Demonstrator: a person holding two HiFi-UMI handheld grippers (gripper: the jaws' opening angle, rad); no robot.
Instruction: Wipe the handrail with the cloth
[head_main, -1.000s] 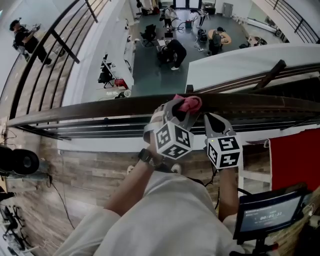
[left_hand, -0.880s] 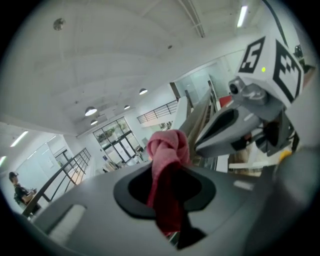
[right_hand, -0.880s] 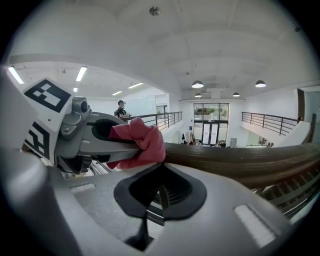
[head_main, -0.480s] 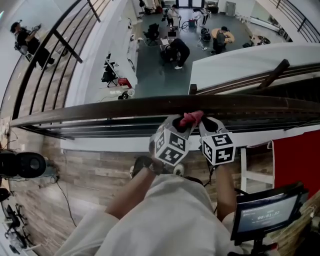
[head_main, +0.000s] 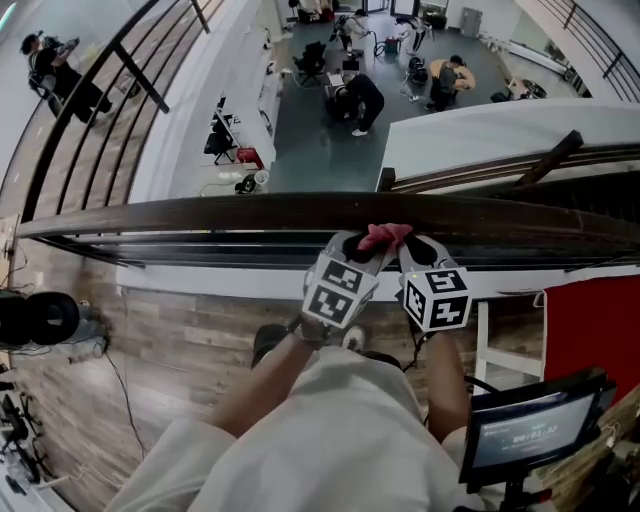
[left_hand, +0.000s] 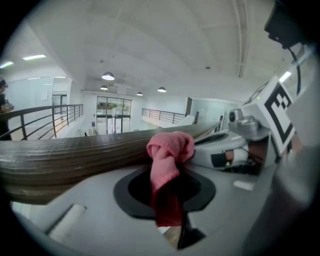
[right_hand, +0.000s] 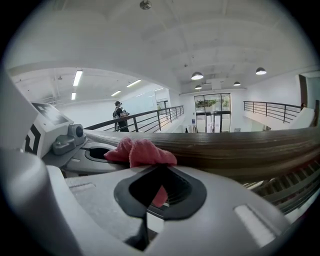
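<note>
Head view: handrail (head_main: 200, 212) runs left-right; cloth (head_main: 383, 236) bunched against it.

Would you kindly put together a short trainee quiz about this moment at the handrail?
1. True or false: the left gripper is empty.
2. What colour is the cloth? A) blue B) pink C) white
3. Fill in: the cloth is held up at the dark wooden ____.
Key: 1 false; 2 B; 3 handrail.
</note>
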